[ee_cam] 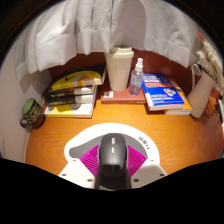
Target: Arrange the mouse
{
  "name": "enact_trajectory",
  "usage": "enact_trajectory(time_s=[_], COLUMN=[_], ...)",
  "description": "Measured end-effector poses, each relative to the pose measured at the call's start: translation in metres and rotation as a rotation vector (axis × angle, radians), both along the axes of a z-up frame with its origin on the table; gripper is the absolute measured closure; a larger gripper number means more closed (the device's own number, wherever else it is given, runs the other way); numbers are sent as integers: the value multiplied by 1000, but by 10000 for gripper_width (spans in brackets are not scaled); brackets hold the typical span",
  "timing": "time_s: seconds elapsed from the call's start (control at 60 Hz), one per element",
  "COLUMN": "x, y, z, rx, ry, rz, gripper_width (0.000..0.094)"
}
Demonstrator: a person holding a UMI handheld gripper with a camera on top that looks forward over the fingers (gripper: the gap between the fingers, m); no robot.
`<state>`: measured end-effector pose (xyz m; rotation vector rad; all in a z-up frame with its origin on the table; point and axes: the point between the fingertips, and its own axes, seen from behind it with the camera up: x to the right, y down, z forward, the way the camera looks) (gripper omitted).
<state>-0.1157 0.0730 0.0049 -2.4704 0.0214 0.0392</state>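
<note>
Mouse point(112, 160), dark grey, is sitting between the gripper point(112, 158) fingers, its long axis pointing straight ahead toward twelve o'clock. Both magenta pads point(90, 157) are pressing its sides, so the fingers are holding it at a narrow spread above the wooden desk point(60, 140). Beyond, books point(70, 97) are lying at ten o'clock, a white jug point(120, 68) and bottle point(136, 78) at twelve, a blue book point(165, 96) at two.

Matt grey plastic mouse point(113, 160), wooden desk point(60, 145)
</note>
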Motion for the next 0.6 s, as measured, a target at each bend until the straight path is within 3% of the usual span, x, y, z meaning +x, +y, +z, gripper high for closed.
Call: enact_trajectory(time_s=[0.067, 0.417, 0.6], x=[-2, -2, -19], y=[-7, -3, -9], z=[-21, -20, -18], rx=[-46, -17, -32], ry=[-2, -3, -2], rz=[22, 18, 72], gripper_width=[580, 446, 81])
